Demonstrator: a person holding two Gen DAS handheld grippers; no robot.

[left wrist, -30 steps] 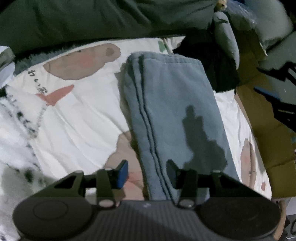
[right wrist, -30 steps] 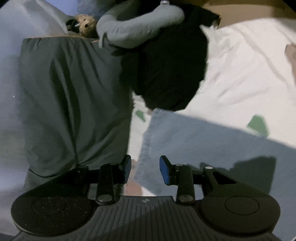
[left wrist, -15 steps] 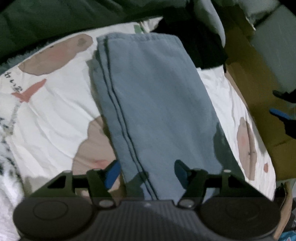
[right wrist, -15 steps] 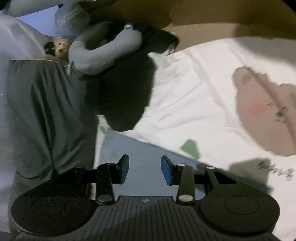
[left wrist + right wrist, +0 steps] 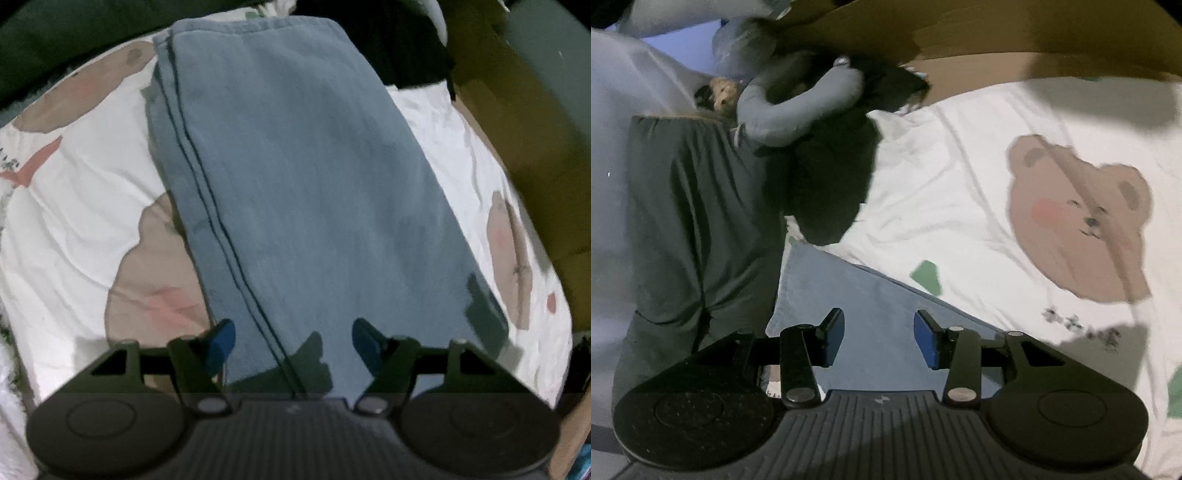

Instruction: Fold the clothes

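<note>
A blue-grey folded garment point(image 5: 295, 166) lies lengthwise on the white bear-print bedsheet point(image 5: 85, 206), its layered edges along the left side. My left gripper point(image 5: 291, 343) hovers over the garment's near end, its jaws opening, nothing pressed between the blue pads. In the right wrist view the far corner of the same garment point(image 5: 857, 295) lies under my right gripper point(image 5: 879, 338), whose jaws are also opening and hold nothing.
A dark green cushion point(image 5: 687, 229) and a black garment point(image 5: 831, 192) sit beyond the garment's far end, with a grey neck pillow point(image 5: 798, 107) on top. A cardboard box point(image 5: 517, 129) borders the bed's right side. A bear print point(image 5: 1082, 218) marks open sheet.
Both grippers opened wider. The left one moved right, over the garment's near end. The right one swung right, off the cushion and toward the open sheet.
</note>
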